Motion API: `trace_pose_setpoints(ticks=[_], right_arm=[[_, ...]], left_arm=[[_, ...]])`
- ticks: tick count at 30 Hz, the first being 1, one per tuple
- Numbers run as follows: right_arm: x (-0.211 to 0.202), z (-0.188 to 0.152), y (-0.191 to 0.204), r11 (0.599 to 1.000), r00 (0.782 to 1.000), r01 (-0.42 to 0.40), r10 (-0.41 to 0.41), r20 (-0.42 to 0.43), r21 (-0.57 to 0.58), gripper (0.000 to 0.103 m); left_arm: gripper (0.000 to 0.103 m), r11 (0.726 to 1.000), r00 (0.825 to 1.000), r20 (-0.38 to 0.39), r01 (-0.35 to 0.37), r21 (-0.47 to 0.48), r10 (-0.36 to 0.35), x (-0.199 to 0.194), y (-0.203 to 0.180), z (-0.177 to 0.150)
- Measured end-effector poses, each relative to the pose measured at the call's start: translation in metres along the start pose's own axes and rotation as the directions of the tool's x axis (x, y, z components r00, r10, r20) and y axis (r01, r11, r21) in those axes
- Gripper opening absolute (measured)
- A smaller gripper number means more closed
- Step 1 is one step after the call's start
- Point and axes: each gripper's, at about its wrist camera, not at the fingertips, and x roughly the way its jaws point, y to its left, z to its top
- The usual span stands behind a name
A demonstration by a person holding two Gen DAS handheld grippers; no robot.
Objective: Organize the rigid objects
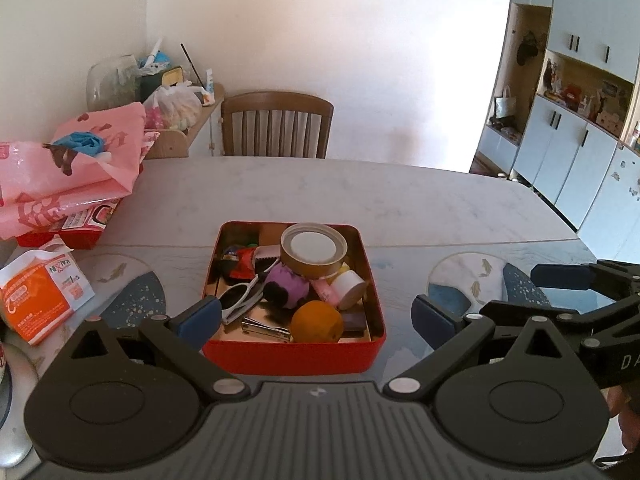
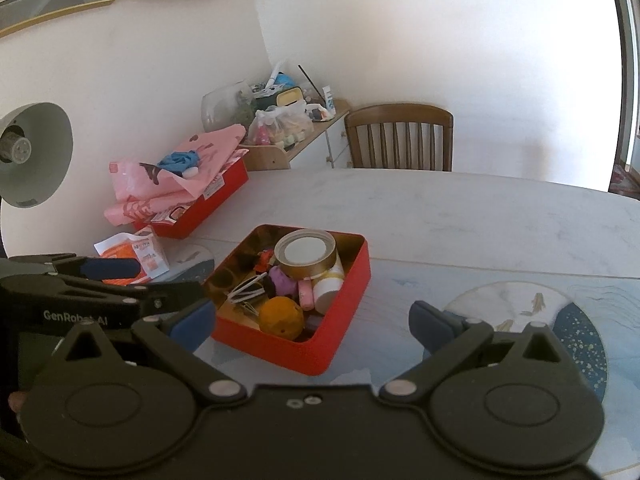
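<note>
Square red tin (image 1: 294, 354) brims with clutter — round gold lid (image 1: 314, 250), orange ball (image 1: 317, 322) — both claws wide, empty.

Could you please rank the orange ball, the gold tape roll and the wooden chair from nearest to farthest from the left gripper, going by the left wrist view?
From the left gripper, open over the near side of the tin:
1. Orange ball: near corner of the red tin.
2. Gold tape roll: far side of the tin.
3. Wooden chair: beyond the table's far edge.
</note>
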Motion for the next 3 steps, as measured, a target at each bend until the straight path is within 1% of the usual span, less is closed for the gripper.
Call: trace_pose_setpoints(ticks=[3], right_arm=[[-0.0033,-0.0001,-0.0060,1.000,1.000,0.003,-0.003,0.001,-0.002,0.103]], left_arm=[[0.102,1.000,1.000,-0.003,-0.002,-0.003,0.002,0.0002,-0.0032,-0.0002]])
